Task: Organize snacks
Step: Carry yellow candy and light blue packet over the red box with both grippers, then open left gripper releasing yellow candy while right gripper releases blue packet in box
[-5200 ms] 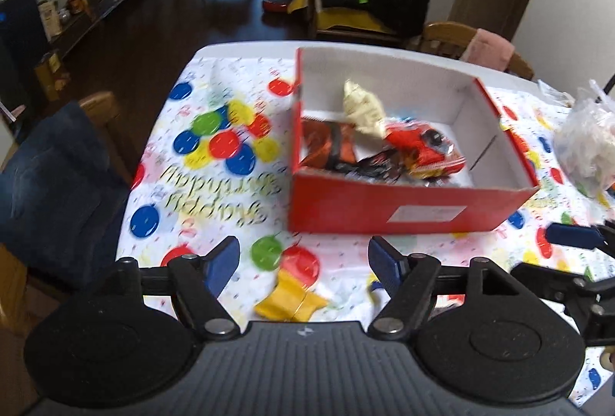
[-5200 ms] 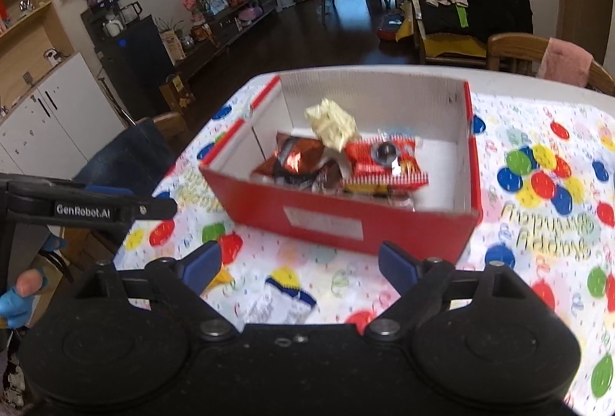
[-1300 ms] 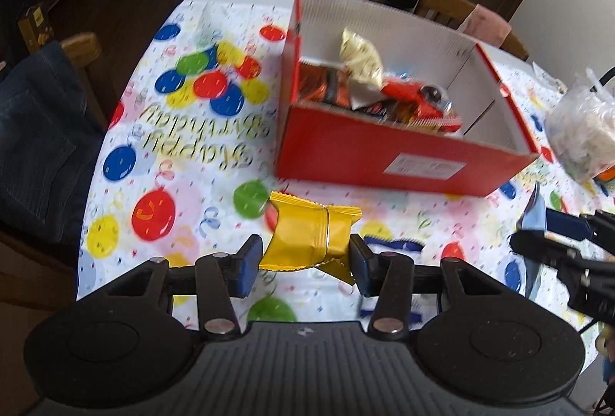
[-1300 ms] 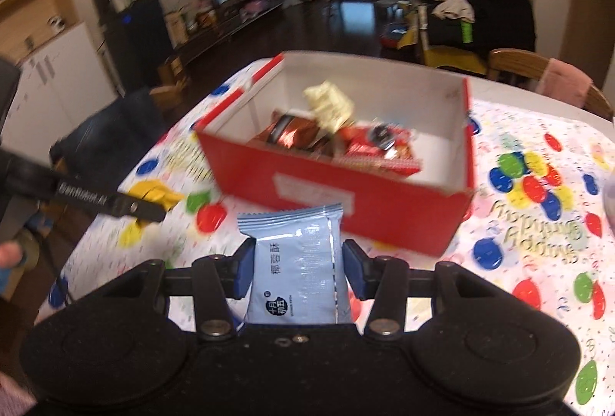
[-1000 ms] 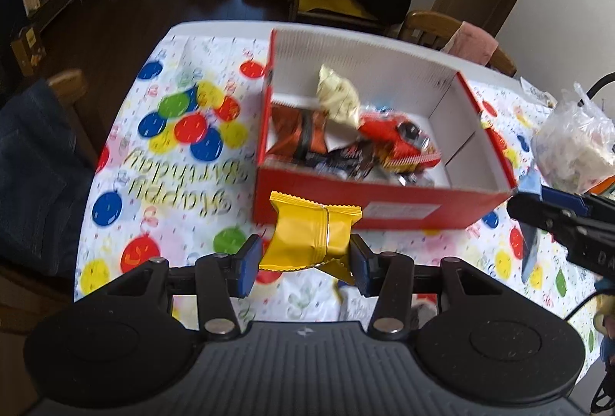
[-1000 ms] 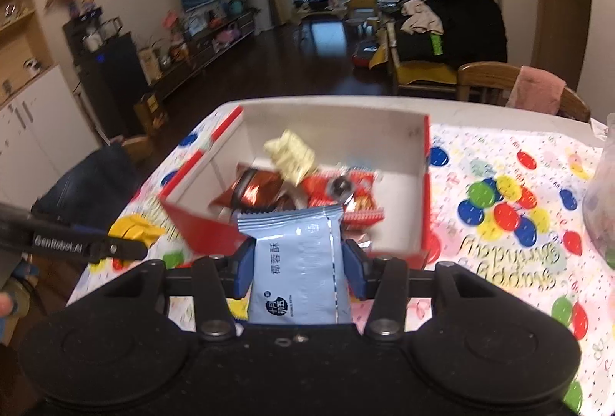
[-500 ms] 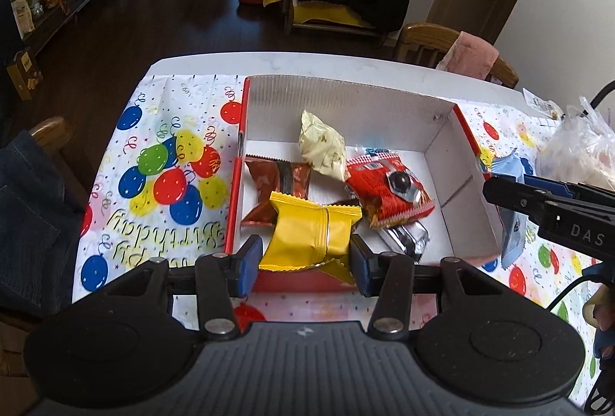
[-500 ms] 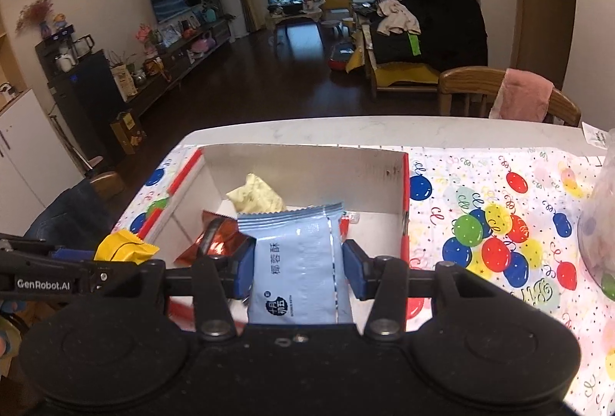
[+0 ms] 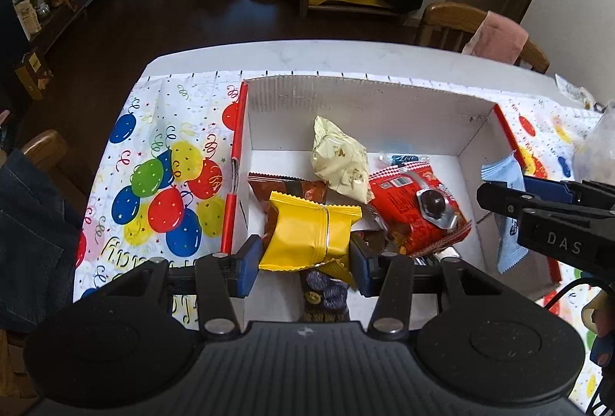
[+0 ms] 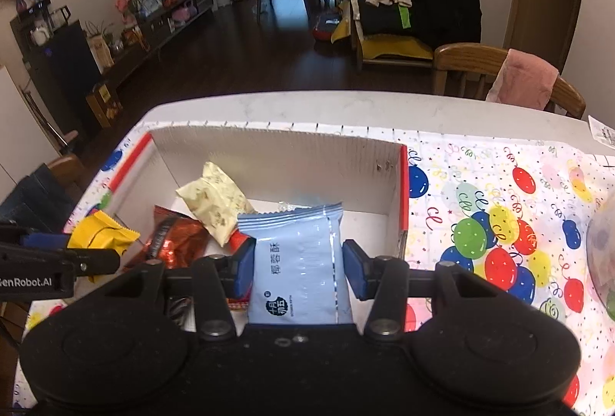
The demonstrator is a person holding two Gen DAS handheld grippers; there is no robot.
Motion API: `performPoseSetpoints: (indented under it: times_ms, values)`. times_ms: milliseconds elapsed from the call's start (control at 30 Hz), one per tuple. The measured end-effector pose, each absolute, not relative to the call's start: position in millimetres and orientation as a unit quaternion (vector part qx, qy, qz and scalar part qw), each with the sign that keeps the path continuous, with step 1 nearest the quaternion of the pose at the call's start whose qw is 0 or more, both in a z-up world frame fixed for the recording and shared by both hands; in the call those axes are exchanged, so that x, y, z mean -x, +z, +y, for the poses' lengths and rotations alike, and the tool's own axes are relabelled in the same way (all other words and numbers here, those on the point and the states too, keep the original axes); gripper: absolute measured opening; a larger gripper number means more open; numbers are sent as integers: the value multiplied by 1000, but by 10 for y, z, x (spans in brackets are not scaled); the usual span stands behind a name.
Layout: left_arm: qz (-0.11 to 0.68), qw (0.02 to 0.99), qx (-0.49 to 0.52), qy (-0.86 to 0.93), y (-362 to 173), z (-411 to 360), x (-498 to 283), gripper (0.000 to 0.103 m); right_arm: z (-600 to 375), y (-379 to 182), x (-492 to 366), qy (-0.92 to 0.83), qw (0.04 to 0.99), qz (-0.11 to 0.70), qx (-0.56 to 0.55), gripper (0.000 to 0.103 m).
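Note:
My left gripper [image 9: 305, 256] is shut on a yellow snack packet [image 9: 307, 237] and holds it over the left front part of the red box [image 9: 236, 147]. My right gripper [image 10: 299, 268] is shut on a light blue snack packet [image 10: 298, 262] over the box's right side [image 10: 403, 185]. Inside the box lie a cream packet [image 9: 340, 164], a red packet [image 9: 417, 206] and a brown packet [image 9: 292, 185]. The right gripper with the blue packet [image 9: 507, 224] shows at the right in the left wrist view. The yellow packet [image 10: 102, 235] shows at the left in the right wrist view.
The box stands on a balloon-print tablecloth [image 9: 161, 162] on a white table [image 10: 346, 108]. A clear plastic bag [image 9: 595, 143] sits at the right. Wooden chairs [image 10: 480, 70] stand behind the table, and a chair with dark cloth [image 9: 27, 224] at the left.
Both grippers, each holding its packet, have moved forward from in front of the box to over its inside. The jaws have stayed shut.

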State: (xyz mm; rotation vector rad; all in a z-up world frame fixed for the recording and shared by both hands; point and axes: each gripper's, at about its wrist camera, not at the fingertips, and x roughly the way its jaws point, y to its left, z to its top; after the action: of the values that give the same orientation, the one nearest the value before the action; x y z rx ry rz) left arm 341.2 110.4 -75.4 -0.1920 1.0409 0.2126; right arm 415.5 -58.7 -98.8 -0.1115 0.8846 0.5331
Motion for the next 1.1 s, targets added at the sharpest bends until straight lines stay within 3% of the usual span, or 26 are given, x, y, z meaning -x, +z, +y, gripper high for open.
performPoseSetpoints:
  times_ms: [667, 1100]
  values:
    - [544, 833, 48, 92, -1210, 998, -3689, 48, -513, -1293, -4214, 262, 851, 449, 72, 46]
    - [535, 840, 24, 89, -1202, 916, -3578, 49, -468, -1323, -4067, 271, 848, 447, 89, 47]
